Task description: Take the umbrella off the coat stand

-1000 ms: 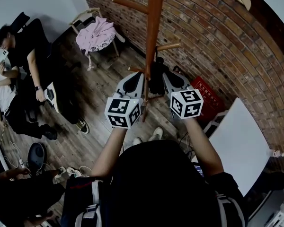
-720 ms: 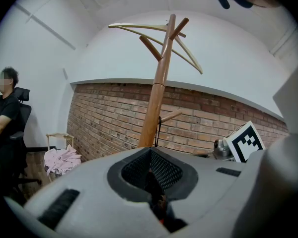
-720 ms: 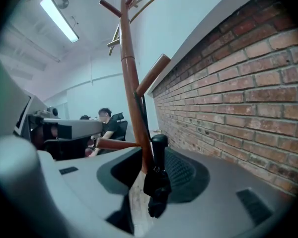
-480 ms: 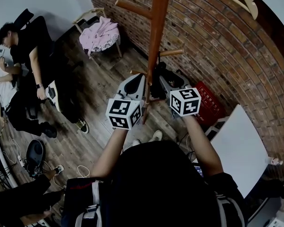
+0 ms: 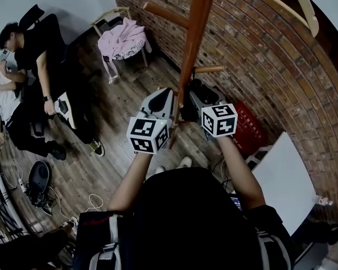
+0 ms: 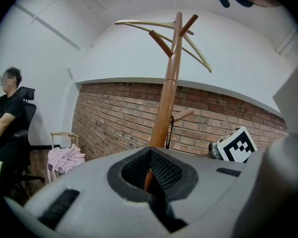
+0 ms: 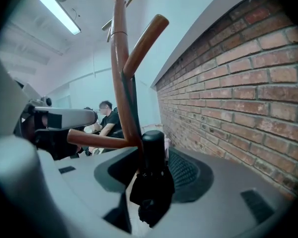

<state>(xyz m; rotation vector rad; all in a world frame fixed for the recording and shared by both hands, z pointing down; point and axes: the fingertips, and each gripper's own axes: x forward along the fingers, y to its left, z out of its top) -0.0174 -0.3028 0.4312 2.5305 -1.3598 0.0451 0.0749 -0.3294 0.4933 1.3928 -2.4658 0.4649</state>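
right gripper view: folded black umbrella (image 7: 152,187) hangs at the coat stand (image 7: 120,78) between the right tool's (image 7: 150,168) just-opened jaws, likely light and floppy, best gripped at its stiff handle (image 7: 153,145); left tool (image 6: 149,176) clamps a lower peg (image 7: 100,140).

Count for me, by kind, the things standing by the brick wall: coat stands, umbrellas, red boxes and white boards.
coat stand: 1
umbrella: 1
red box: 1
white board: 1
Total: 4
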